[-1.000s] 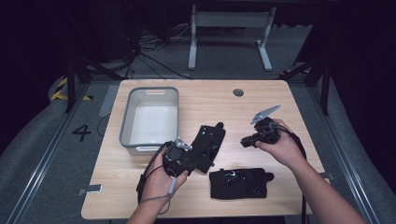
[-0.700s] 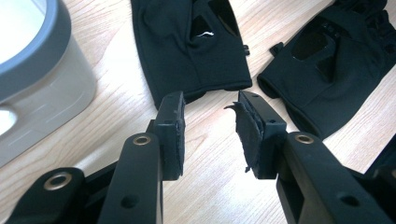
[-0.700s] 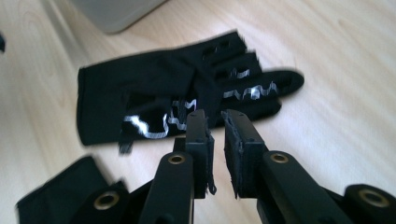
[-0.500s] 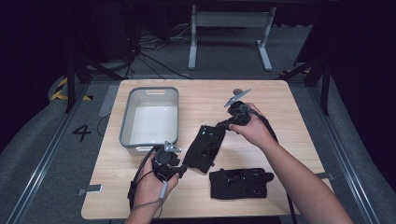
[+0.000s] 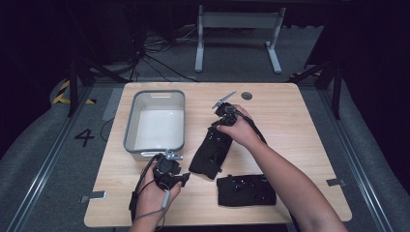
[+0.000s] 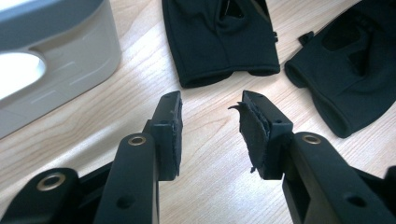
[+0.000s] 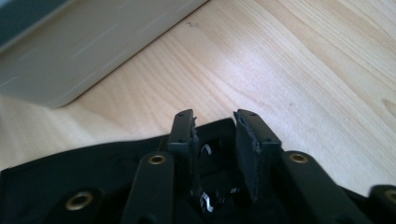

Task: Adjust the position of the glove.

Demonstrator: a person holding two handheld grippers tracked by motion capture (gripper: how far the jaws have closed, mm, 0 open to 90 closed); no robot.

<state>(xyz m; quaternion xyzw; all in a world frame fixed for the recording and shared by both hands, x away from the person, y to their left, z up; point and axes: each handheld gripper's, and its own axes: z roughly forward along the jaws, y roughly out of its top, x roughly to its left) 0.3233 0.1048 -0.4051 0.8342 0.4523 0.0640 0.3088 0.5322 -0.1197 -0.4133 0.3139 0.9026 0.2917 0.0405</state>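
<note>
Two black gloves lie on the wooden table point(image 5: 300, 125). One glove point(image 5: 209, 153) lies slantwise beside the bin, the other glove point(image 5: 246, 190) flat near the front edge. My right gripper point(image 5: 223, 116) rests on the slanted glove's far end. In the right gripper view its jaws point(image 7: 215, 128) stand partly open, with the glove's edge point(image 7: 93, 163) between and under them. My left gripper point(image 5: 170, 175) sits near the front edge, just in front of the bin, open and holding nothing. In the left gripper view point(image 6: 211, 105) both gloves point(image 6: 219, 42) point(image 6: 350, 70) lie just ahead of it.
A grey bin point(image 5: 155, 121) with a white inside stands at the table's left, close to my left gripper point(image 6: 51, 60). A small dark disc point(image 5: 247, 95) is set in the table near the back edge. A metal stand point(image 5: 237, 34) is on the floor behind.
My right gripper moved left from the table's right side onto the far end of the slanted glove. My left gripper drew back from that glove toward the front edge.
</note>
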